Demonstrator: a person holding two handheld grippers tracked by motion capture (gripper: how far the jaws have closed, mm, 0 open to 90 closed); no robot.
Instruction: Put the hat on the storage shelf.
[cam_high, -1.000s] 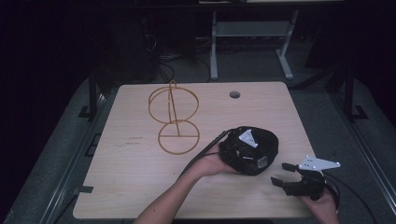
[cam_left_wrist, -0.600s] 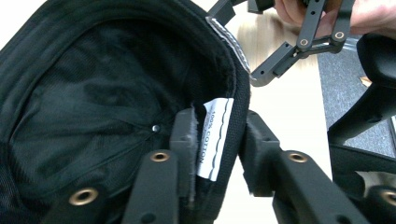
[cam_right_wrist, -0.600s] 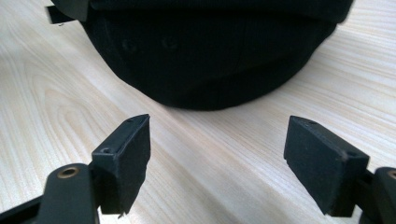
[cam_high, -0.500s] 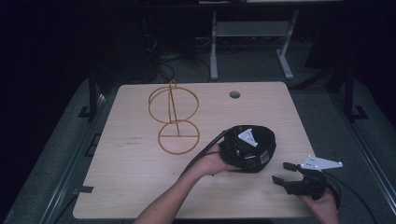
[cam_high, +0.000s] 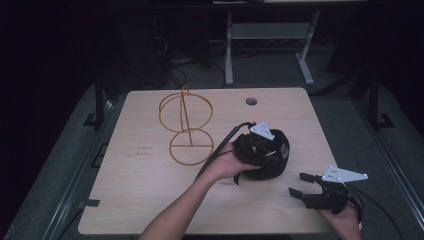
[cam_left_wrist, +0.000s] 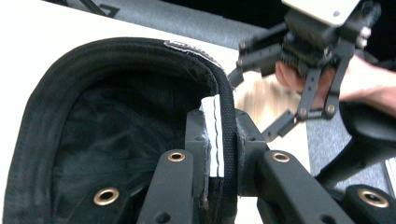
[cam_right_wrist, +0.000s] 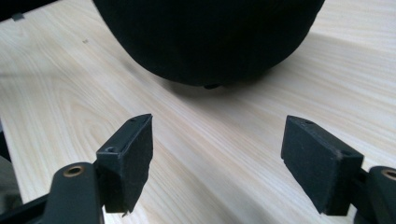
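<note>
The left gripper (cam_left_wrist: 219, 154) is pinching the rim of the black cap (cam_high: 265, 155), its jaws having just closed there. The right gripper (cam_high: 314, 187) is waiting open just beside it. With so thin a bite, the cap could be slipping free.

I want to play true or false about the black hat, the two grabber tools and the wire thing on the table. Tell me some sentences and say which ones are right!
1. The left gripper pinches the rim of the black fabric cap. True; its jaws have just closed on the rim.
2. The right gripper holds the cap as well. False: its jaws stand open over bare wood, short of the cap.
3. The golden wire stand with two rings sits on the light wooden table. True.
4. The cap hangs on the wire stand. False: it is apart from the stand, by the left gripper.
5. A white label is sewn inside the cap's rim. True.
</note>
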